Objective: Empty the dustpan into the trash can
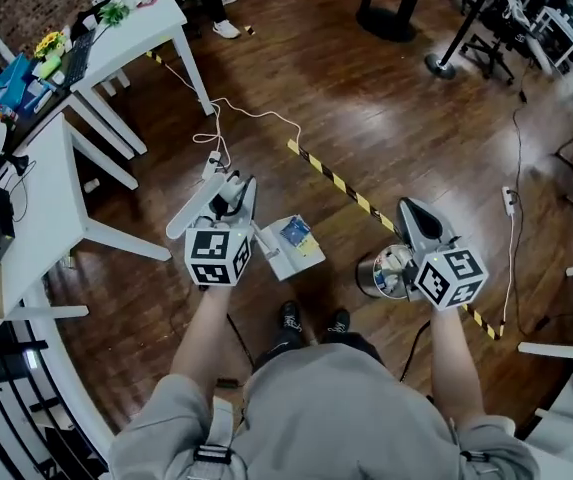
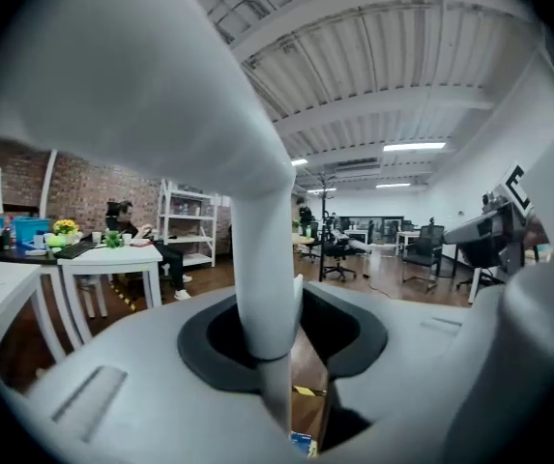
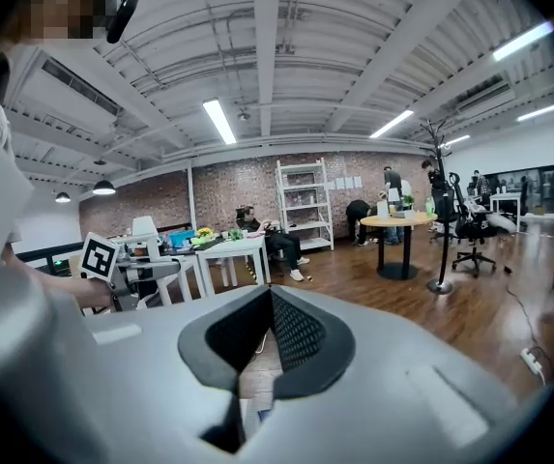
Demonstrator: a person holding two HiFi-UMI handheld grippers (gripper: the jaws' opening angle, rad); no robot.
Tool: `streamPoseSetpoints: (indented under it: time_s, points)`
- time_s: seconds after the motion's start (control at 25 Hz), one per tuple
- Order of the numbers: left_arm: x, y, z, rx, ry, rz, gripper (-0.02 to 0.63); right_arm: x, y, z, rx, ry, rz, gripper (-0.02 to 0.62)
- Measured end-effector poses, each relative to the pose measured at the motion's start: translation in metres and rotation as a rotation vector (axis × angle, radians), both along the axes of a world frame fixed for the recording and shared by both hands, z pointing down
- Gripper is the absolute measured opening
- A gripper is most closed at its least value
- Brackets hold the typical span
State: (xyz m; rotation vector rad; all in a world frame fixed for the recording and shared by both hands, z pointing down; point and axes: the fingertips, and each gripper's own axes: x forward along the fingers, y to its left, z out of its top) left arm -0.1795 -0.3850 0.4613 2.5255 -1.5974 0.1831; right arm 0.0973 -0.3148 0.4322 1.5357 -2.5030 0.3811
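Note:
In the head view my left gripper is shut on the white handle of the dustpan. The pan hangs in front of my feet and carries blue and yellow scraps. In the left gripper view the handle runs upright between the jaws of my left gripper, with the scraps showing below. The silver trash can with a white liner stands on the floor to the right of the pan. My right gripper hovers just above and beyond the can, shut and empty, its tips meeting.
White tables stand at the left with clutter on them. A yellow-black tape strip crosses the wooden floor beyond the pan and can. A white cable lies ahead, and a power strip and chairs are at the right.

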Motion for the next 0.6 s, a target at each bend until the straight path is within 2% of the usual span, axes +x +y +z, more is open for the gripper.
streamPoseSetpoints:
  time_s: [0.12,0.36,0.6]
  points:
    - [0.022,-0.002,-0.033,0.025,0.018,0.107,0.114,0.01,0.016,-0.01,0.024,0.008,0.066,0.0]
    - [0.068,-0.003,-0.113,0.098,0.074,0.312,0.107,0.053,0.046,-0.026,0.071,0.014,0.225,0.0]
    - [0.118,0.005,-0.18,0.167,0.129,0.459,0.107,0.099,0.078,-0.047,0.127,0.009,0.345,0.0]
